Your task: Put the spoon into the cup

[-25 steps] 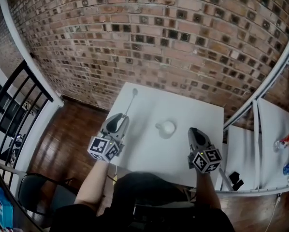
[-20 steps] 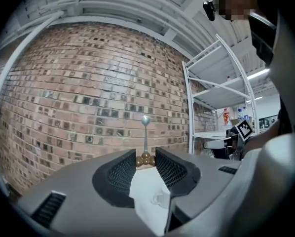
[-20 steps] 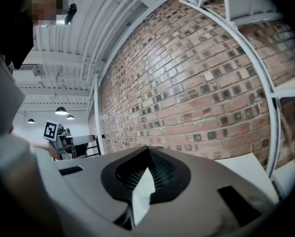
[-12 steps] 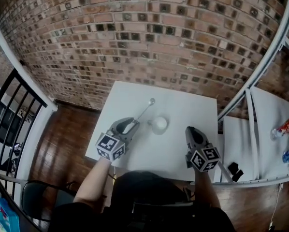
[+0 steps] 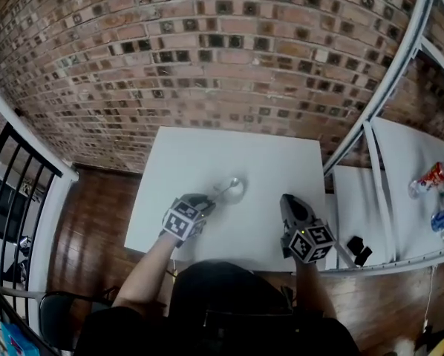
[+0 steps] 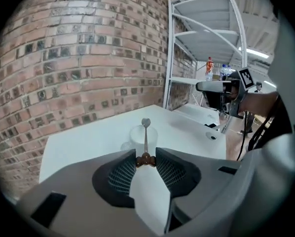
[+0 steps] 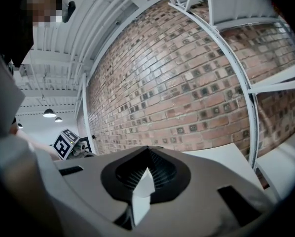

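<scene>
Snugly clamped on spoon (image 6: 145, 135) handle: left tool (image 6: 146, 155)

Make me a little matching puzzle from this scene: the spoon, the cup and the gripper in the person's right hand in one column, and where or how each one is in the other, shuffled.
Things: 1 spoon; 2 cup; 3 right gripper.
States: A jaws together, nothing between them; B standing on the white table; C clamped by its brown end in the left gripper.
Pairs: 1-C, 2-B, 3-A.
</scene>
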